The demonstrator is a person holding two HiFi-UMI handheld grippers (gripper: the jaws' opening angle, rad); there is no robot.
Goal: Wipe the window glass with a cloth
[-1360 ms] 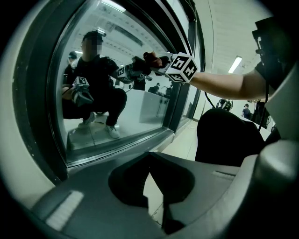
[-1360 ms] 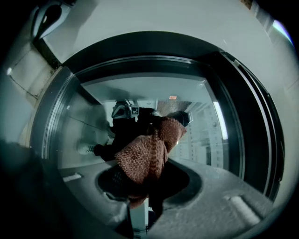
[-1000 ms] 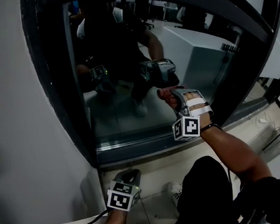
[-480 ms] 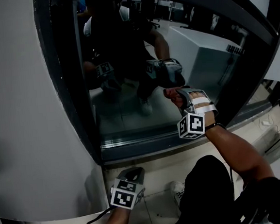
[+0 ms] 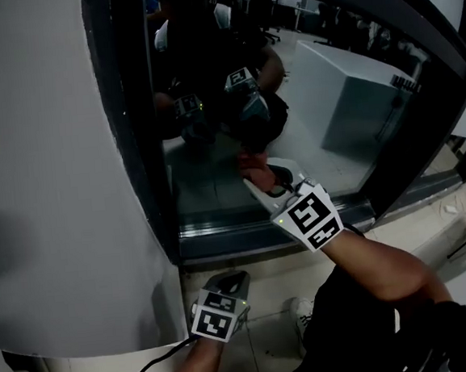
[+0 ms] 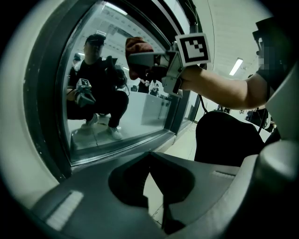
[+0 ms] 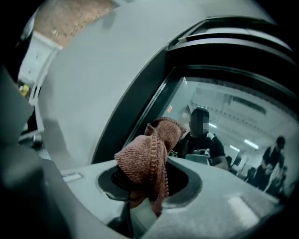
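A reddish-brown knitted cloth (image 7: pixel 148 156) is pinched between the fingers (image 7: pixel 196 205) of the right gripper (image 5: pixel 264 188), with a bunched wad standing out beyond the tips. The cloth is held to the window glass (image 5: pixel 317 125) near its lower edge, a little left of the middle, where it is met by its own reflection. The gripper's marker cube (image 5: pixel 308 215) is turned toward the head camera, just above the dark bottom rail of the window frame (image 5: pixel 244 225).

The left gripper (image 6: pixel 156 184) is held lower, below the bottom rail and beside the white wall panel (image 5: pixel 47 197) at the window's lower left corner, well apart from the glass. Its fingers are pressed together, and nothing is seen between them. From its view, the right gripper and the cloth are seen raised against the pane.

A crouching person, with both grippers, is mirrored in the glass. The pane is bounded on the left by the dark upright of the frame.
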